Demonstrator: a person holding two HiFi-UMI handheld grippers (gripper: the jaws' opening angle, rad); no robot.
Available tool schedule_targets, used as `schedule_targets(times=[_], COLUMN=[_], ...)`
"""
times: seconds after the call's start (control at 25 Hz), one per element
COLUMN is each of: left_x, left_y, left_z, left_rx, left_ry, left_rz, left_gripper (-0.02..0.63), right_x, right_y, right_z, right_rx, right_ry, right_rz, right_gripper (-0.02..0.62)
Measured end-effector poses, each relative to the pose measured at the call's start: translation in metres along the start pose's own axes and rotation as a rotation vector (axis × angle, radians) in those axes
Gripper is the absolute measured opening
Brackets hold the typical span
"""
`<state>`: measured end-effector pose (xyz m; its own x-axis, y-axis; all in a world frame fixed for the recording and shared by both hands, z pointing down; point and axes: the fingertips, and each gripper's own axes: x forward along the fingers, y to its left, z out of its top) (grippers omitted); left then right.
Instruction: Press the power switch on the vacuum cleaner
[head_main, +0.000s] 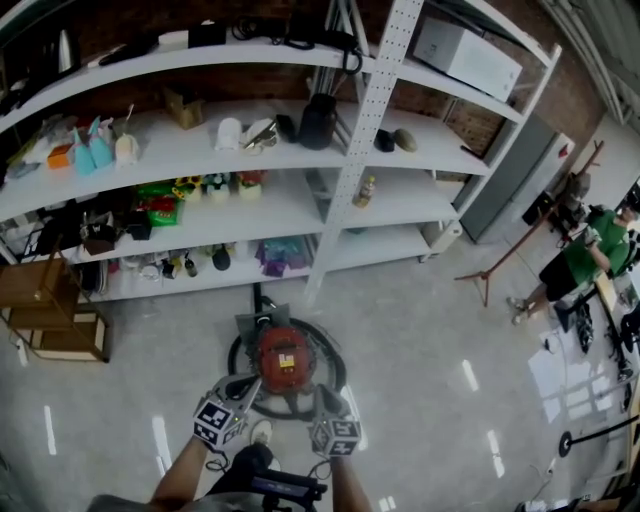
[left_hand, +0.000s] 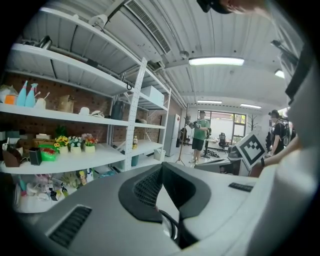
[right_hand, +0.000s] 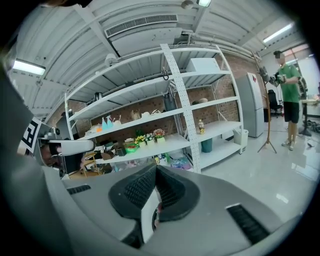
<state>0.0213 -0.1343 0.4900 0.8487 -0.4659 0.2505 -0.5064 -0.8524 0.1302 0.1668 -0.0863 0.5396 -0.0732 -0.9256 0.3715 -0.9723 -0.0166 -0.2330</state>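
Note:
A red canister vacuum cleaner (head_main: 283, 360) stands on the floor in front of the shelves, ringed by its black hose (head_main: 335, 362). In the head view my left gripper (head_main: 246, 384) sits at the vacuum's near left side, and my right gripper (head_main: 322, 397) at its near right side. Both hover close above the body; I cannot tell whether they touch it. In the left gripper view the left gripper (left_hand: 160, 168) has its black pads meeting at the tips, with nothing held. The right gripper (right_hand: 155, 168) looks the same. The power switch is not distinguishable.
A white shelving unit (head_main: 345, 180) with bottles, flowers and small items stands just beyond the vacuum. Wooden crates (head_main: 50, 310) sit at the left. A person in a green shirt (head_main: 590, 255) stands far right near stands and desks. The glossy floor (head_main: 440, 330) is open to the right.

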Motion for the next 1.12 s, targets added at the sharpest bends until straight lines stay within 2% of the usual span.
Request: schedule_targets(times=[0.16, 0.44, 0.72, 1.12], left_x=[-0.010, -0.027, -0.043, -0.058], left_y=[-0.001, -0.015, -0.028, -0.041], left_z=[0.018, 0.035, 0.046, 0.069], left_rx=[-0.019, -0.004, 0.027, 0.105], left_ry=[-0.036, -0.061, -0.084, -0.116], left_rz=[0.009, 0.001, -0.001, 0.005], left_gripper=[0.006, 0.006, 0.006, 0.006], right_x=[-0.011, -0.035, -0.063, -0.101], right_y=[0.014, 0.033, 0.037, 0.035], right_z=[0.013, 0.033, 0.050, 0.070], right_rx=[0.004, -0.014, -0.063, -0.073], right_ry=[-0.014, -0.033, -0.071, -0.138], right_rz=[0.017, 0.042, 0.040, 0.027], right_gripper=[0.012, 0.012, 0.012, 0.012])
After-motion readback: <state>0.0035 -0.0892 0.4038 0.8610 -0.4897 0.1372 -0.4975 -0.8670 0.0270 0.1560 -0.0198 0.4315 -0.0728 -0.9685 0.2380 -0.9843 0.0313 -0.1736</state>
